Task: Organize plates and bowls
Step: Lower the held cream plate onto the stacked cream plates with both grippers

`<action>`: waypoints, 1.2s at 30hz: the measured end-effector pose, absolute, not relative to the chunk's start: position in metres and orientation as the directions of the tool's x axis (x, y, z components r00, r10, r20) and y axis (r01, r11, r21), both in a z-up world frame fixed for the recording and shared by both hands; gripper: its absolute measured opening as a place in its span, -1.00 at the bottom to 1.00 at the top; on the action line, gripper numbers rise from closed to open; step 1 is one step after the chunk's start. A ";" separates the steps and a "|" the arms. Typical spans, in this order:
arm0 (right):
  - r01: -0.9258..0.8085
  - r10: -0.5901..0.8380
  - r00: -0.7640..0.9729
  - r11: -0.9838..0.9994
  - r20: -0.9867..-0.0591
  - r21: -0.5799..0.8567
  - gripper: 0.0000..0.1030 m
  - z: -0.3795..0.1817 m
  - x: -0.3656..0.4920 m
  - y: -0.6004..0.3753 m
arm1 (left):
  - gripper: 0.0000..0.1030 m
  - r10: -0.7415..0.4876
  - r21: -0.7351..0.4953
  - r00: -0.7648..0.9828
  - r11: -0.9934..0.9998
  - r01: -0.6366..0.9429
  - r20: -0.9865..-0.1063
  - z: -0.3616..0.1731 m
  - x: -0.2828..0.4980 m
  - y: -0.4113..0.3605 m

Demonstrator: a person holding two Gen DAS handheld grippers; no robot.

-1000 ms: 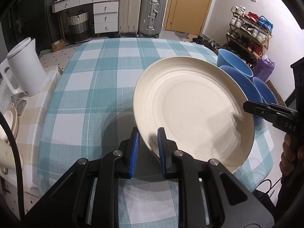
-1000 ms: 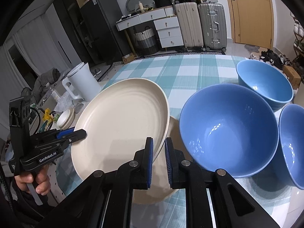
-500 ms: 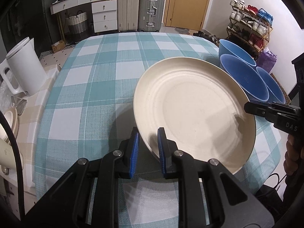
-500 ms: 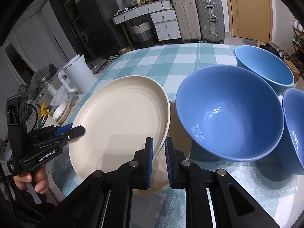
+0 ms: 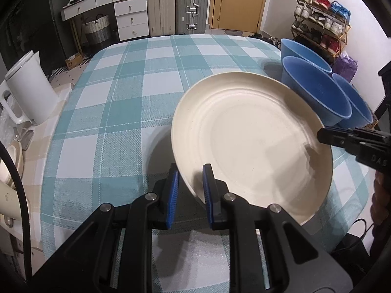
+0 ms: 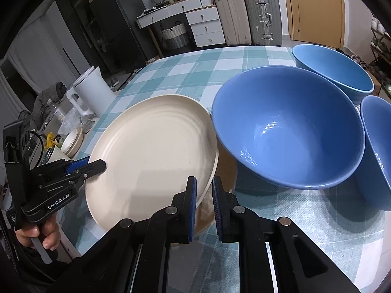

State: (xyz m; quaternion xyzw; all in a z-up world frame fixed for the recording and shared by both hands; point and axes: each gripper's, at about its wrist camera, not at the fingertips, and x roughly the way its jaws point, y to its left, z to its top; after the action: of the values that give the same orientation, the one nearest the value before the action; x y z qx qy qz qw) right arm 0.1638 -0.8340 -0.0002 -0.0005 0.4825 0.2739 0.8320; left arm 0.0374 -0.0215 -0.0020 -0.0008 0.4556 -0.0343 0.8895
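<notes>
Left wrist view: the left gripper (image 5: pixel 190 183) is clamping the near rim of the cream plate (image 5: pixel 254 144), tilting above the checked tablecloth (image 5: pixel 117 112), while the right gripper (image 6: pixel 204 195) is gripping its opposite edge, beside three blue bowls (image 6: pixel 288 131).

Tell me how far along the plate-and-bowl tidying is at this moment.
Done: nothing looks stacked; three blue bowls stand separately on the checked tablecloth. In hand: the left gripper and right gripper each clamp a rim of the cream round plate, lifted above a second cream plate. Left: setting it down and nesting the bowls.
</notes>
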 end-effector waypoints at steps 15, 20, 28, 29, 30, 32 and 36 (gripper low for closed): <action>-0.450 0.401 0.403 0.870 -0.823 0.203 -0.71 -0.010 0.160 -0.830 | -0.70 -0.037 0.009 0.568 0.997 0.078 -0.822 -0.017 0.043 -0.033; -0.454 0.383 0.410 0.873 -0.828 0.179 -0.71 -0.014 0.161 -0.829 | -0.68 -0.015 0.036 0.562 0.996 0.080 -0.827 -0.021 0.044 -0.038; -0.453 0.361 0.415 0.878 -0.835 0.154 -0.71 -0.020 0.162 -0.827 | -0.66 0.017 0.075 0.563 0.994 0.081 -0.826 -0.026 0.046 -0.044; -0.455 0.359 0.418 0.878 -0.835 0.150 -0.71 -0.020 0.161 -0.827 | -0.66 0.018 0.078 0.564 0.994 0.082 -0.826 -0.026 0.046 -0.044; -0.455 0.358 0.420 0.878 -0.834 0.148 -0.70 -0.021 0.161 -0.826 | -0.66 0.018 0.076 0.564 0.994 0.080 -0.826 -0.026 0.046 -0.044; -0.456 0.358 0.421 0.878 -0.833 0.147 -0.70 -0.021 0.161 -0.825 | -0.66 0.013 0.069 0.562 0.995 0.079 -0.827 -0.026 0.046 -0.043; -0.455 0.365 0.415 0.877 -0.833 0.158 -0.65 -0.021 0.161 -0.825 | -0.66 0.002 0.055 0.556 0.995 0.079 -0.831 -0.026 0.047 -0.041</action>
State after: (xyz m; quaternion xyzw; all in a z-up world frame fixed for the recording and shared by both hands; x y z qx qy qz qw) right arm 0.1607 -0.8250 -0.0206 -0.0464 0.4827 0.2440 0.8398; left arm 0.0465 -0.0406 -0.0256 0.0428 0.4705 -0.0219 0.8811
